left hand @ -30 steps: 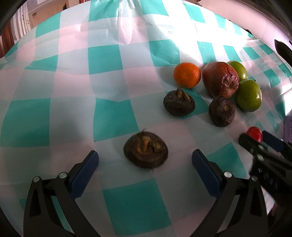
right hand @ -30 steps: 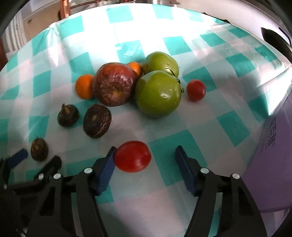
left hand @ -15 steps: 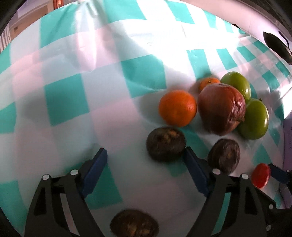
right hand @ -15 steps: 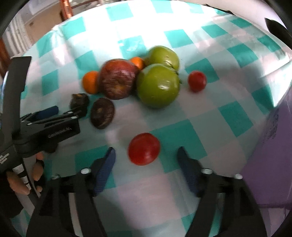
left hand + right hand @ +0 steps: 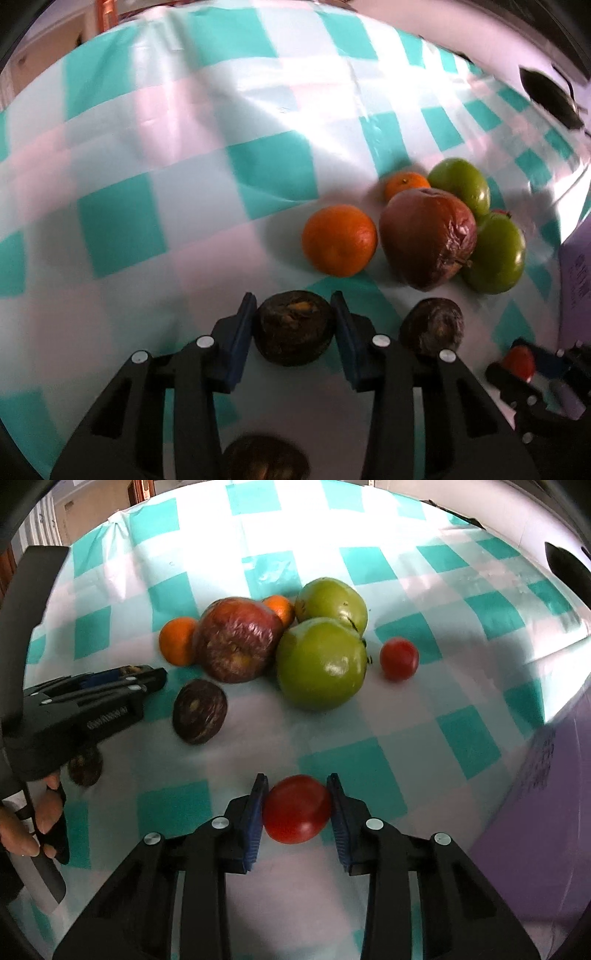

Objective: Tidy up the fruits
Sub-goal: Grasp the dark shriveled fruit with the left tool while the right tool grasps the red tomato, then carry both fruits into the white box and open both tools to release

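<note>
My left gripper [image 5: 293, 325] is shut on a dark brown water chestnut [image 5: 294, 332] on the checked cloth. A second chestnut [image 5: 432, 326] lies to its right and a third [image 5: 264, 458] lies under the gripper. My right gripper [image 5: 297, 805] is shut on a red tomato [image 5: 296, 809]. Ahead of it lie two green tomatoes [image 5: 321, 662], a wrinkled red-brown fruit [image 5: 238, 648], two oranges [image 5: 177, 640] and another small red tomato [image 5: 399, 658]. The left gripper also shows in the right wrist view [image 5: 147, 675].
A purple box [image 5: 546, 812] stands at the right of the table. The teal, pink and white checked cloth [image 5: 184, 184] covers the table. A dark object [image 5: 546, 94] lies at the far right edge.
My left gripper moved forward past the near chestnut and shut on the second one. My right gripper shut on the red tomato.
</note>
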`<state>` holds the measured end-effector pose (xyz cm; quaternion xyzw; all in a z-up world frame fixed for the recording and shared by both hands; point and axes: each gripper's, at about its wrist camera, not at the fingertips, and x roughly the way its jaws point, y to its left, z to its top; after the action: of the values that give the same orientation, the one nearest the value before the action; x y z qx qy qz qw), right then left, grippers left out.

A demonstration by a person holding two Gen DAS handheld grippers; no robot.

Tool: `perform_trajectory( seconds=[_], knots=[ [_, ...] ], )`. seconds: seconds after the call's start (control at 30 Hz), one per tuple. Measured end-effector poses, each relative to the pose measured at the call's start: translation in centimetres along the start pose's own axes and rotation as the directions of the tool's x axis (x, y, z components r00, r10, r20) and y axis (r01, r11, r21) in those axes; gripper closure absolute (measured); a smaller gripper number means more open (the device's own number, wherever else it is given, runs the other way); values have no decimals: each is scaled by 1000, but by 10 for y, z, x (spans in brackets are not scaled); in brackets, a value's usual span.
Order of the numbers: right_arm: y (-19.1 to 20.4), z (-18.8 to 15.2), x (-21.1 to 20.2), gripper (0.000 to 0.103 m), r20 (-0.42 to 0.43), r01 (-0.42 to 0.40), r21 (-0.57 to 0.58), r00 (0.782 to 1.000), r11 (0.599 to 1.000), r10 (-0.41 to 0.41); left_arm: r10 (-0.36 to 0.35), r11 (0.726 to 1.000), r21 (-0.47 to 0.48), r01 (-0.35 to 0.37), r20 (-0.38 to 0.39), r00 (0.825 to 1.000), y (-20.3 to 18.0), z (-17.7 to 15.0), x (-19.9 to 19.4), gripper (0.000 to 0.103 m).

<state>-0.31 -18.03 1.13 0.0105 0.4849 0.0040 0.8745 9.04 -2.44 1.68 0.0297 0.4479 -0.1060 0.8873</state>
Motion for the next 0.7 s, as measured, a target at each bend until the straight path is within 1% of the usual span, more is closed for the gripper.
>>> perform_trajectory(
  seconds=[0.1,0.2,0.27,0.3,0.33,0.4,0.53,0.6,0.7],
  knots=[
    [5,-10,-15,70,-3,-40,-5,999,999,40,-7,997,-74,8,21,1000,14,-10,-25,61],
    [12,-23,-30,70,-34,-98,-18,995,995,98,-8,991,-133,12,31,999,25,-29,-58,61],
    [16,-31,-40,70,-53,-140,-19,989,990,138,-3,989,-146,8,33,999,27,-39,-76,61],
    [18,-37,-48,70,-67,-175,-11,983,985,174,-1,988,-153,6,33,999,28,-46,-90,61],
    [19,-40,-53,70,-74,-192,-5,979,981,191,0,987,-159,5,32,999,29,-53,-102,61],
    [22,-47,-66,70,-90,-241,-1,967,971,240,7,986,-167,-2,30,1000,30,-69,-129,61],
    [33,-55,-96,70,-108,-317,-59,945,947,309,17,986,-165,-17,-2,1000,22,-94,-165,61],
    [36,-55,-111,70,-105,-344,-102,937,933,334,30,989,-142,-32,-17,999,13,-104,-180,61],
    [26,-45,-135,70,-89,-377,-123,926,918,368,37,992,-122,-40,-23,999,-3,-112,-202,61]
  ],
)
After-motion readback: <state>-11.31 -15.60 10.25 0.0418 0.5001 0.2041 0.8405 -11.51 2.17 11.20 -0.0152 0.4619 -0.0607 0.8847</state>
